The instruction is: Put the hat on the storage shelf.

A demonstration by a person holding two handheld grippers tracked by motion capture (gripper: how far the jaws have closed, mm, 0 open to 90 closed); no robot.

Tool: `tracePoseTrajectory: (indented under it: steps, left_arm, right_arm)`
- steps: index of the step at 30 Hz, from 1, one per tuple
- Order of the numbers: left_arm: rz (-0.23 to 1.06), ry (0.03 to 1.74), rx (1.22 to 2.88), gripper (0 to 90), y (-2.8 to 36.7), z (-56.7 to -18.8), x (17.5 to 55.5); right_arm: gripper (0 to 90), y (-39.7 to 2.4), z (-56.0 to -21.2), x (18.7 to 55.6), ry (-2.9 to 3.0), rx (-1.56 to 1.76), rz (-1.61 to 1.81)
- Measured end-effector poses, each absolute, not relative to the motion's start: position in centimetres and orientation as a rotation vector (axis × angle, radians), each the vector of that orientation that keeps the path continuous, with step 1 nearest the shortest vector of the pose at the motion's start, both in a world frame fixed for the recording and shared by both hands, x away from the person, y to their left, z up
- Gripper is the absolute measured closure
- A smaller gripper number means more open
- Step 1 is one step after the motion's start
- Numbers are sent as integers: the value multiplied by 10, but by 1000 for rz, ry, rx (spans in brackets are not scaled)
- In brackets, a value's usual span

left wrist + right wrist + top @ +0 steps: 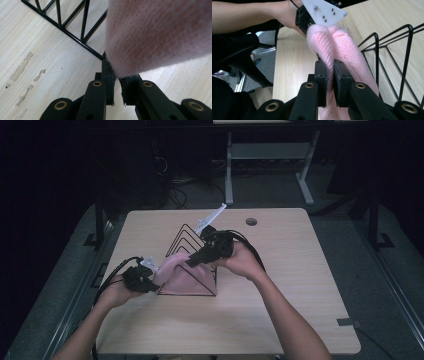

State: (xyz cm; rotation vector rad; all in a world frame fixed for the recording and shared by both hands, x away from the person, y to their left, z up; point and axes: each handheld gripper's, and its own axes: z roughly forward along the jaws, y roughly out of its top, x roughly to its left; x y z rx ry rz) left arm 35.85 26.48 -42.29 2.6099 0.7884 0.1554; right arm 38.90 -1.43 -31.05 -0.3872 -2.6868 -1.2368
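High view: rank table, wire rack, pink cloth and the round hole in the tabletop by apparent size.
1. Table
2. Wire rack
3. Pink cloth, draped over the rack's near end; the two look close in size, so that order is unsure
4. Round hole

Pink knit cloth (342, 47); black wire rack (192, 240).

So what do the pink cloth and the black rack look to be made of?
Pink cloth: likely knitted yarn, soft and slightly fuzzy; ribbed stitch rows show. Black rack: apparently thin metal wire with a dark coating; slim rigid rods form triangles.
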Motion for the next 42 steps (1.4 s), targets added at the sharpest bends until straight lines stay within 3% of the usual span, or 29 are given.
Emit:
tracePoseTrajectory:
  steps: [14, 25, 33, 42]
  left_arm:
    - [140, 799, 2565, 740, 274, -411, 353]
    - [153, 799, 2542, 694, 279, -401, 351]
    - [147, 772, 2522, 645, 280, -398, 346]
    - [142, 755, 2511, 563, 279, -393, 339]
  right_arm:
    - [701, -31, -301, 390, -2630, -423, -1317]
    - [569, -59, -294, 390, -2632, -517, -1361]
    - [436, -90, -300, 387, -2650, -614, -1381]
    - [385, -123, -314, 383, -2653, -728, -1386]
